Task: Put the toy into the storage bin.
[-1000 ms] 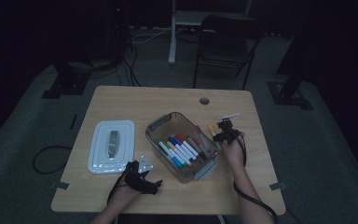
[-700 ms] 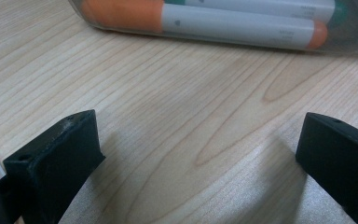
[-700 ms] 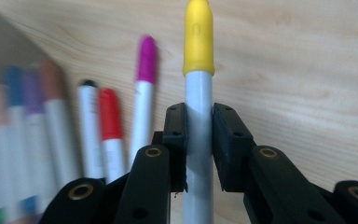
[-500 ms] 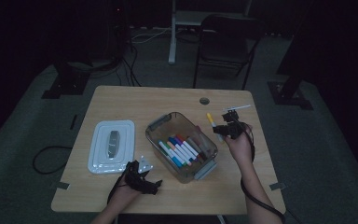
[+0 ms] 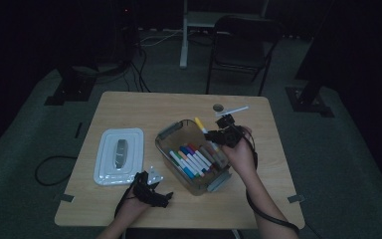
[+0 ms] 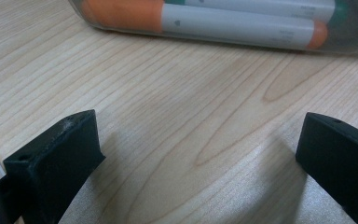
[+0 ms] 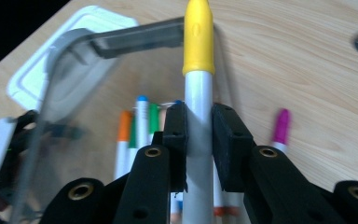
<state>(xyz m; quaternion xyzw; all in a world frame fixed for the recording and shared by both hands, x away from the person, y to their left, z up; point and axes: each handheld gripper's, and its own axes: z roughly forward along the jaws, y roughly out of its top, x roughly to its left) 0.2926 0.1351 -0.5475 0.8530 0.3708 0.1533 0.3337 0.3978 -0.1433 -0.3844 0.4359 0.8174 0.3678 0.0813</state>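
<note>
Right gripper point(image 7: 199, 135) pinches a yellow-capped marker point(image 7: 198, 70) on its white barrel; the pads press it from both sides. Marker's long axis runs straight out along the jaws, yellow cap leading. In the high view the right gripper point(image 5: 224, 130) is held above the far right rim of the clear bin point(image 5: 165, 133), and the marker point(image 5: 200, 124) slants over that rim with its cap toward the table's far edge

Markers in the bin point(image 5: 191, 160) lie side by side, long axes running from the bin's far left to its near right. Judgement: the held marker's axis lies close to theirs, so little turning is needed before lowering it in

In the way: the bin's grey handle point(image 7: 135, 39) sits just ahead of the cap; a pink marker point(image 7: 280, 126) lies loose on the table to the gripper's right

Left gripper point(image 6: 196, 158): jaws wide, nothing between them, low over bare table near the front edge, just beside the bin wall point(image 6: 354, 46). Lid point(image 5: 119, 155) rests toward the table's left edge, well apart. The right hand is the nearer to the bin opening
</note>
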